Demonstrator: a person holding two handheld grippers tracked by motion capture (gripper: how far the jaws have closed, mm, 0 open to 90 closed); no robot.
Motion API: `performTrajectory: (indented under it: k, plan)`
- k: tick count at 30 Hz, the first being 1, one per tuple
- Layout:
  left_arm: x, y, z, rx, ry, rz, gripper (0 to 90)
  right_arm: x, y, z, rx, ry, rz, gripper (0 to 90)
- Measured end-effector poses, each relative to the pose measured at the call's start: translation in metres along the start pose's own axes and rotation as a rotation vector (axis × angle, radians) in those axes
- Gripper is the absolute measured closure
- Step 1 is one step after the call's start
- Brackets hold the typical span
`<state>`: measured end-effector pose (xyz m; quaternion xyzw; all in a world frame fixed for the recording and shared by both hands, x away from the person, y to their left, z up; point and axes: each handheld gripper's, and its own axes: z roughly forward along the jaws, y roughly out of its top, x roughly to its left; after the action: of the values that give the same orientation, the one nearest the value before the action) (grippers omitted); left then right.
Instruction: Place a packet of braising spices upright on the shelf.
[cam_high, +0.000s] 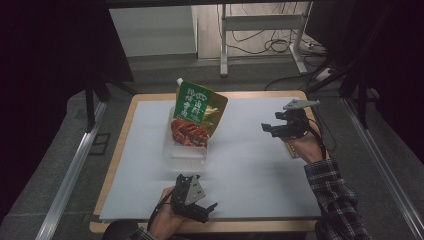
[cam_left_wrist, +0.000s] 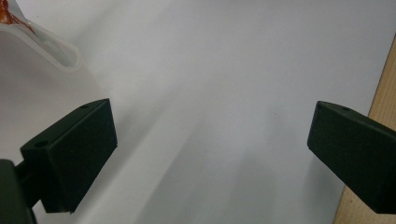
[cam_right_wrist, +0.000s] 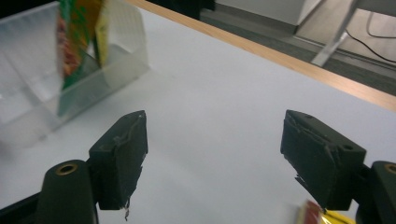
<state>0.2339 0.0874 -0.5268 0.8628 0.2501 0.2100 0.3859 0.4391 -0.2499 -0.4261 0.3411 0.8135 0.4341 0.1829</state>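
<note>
A green and yellow food pouch (cam_high: 199, 114) with a white spout stands tilted inside a clear plastic tub (cam_high: 183, 152) on the white mat (cam_high: 240, 160). In the right gripper view the pouch (cam_right_wrist: 77, 42) and tub (cam_right_wrist: 42, 93) sit at the upper left. My right gripper (cam_high: 274, 125) hovers over the mat's right side, well apart from the tub, open with nothing between its jaws (cam_right_wrist: 212, 154). My left gripper (cam_high: 207, 209) rests near the front edge, open and empty (cam_left_wrist: 210, 149); a corner of the tub (cam_left_wrist: 56, 49) shows at its upper left.
The mat lies on a wooden table (cam_high: 127, 125) whose edge shows around it. A small red and yellow item (cam_right_wrist: 322, 215) lies under my right gripper's right jaw. Table legs and cables (cam_high: 270, 40) are on the floor beyond.
</note>
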Motion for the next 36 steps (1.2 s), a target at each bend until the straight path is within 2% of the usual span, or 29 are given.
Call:
performTrajectory:
  k: [2, 10, 14, 17, 23, 27, 30, 36]
  plan:
    - [0.000, 0.000, 0.000, 0.000, 0.000, 0.002, 1.3, -0.004, -0.007, -0.001, 0.013, -0.034, 0.009, 23.3]
    - [-0.001, 0.000, 0.001, 0.002, 0.002, 0.008, 1.3, -0.017, -0.032, -0.004, 0.019, -0.095, 0.047, 23.1]
    - [-0.002, 0.000, 0.001, 0.005, 0.000, 0.017, 1.3, -0.024, -0.040, -0.004, 0.047, -0.142, 0.040, 22.8]
    - [-0.003, 0.000, 0.001, 0.007, -0.001, 0.021, 1.4, -0.030, -0.046, -0.005, 0.055, -0.167, 0.059, 22.5]
    - [-0.003, 0.000, 0.001, 0.015, -0.002, 0.037, 1.5, -0.042, -0.060, -0.002, 0.097, -0.251, 0.063, 24.0]
    - [-0.004, 0.001, 0.001, 0.021, -0.002, 0.046, 1.6, -0.050, -0.070, 0.001, 0.117, -0.286, 0.087, 23.4]
    - [-0.004, 0.001, 0.002, 0.021, -0.003, 0.050, 1.7, -0.053, -0.077, 0.004, 0.128, -0.293, 0.104, 20.4]
    - [-0.005, 0.001, 0.002, 0.022, -0.004, 0.057, 1.7, -0.054, -0.086, 0.013, 0.161, -0.300, 0.102, 18.4]
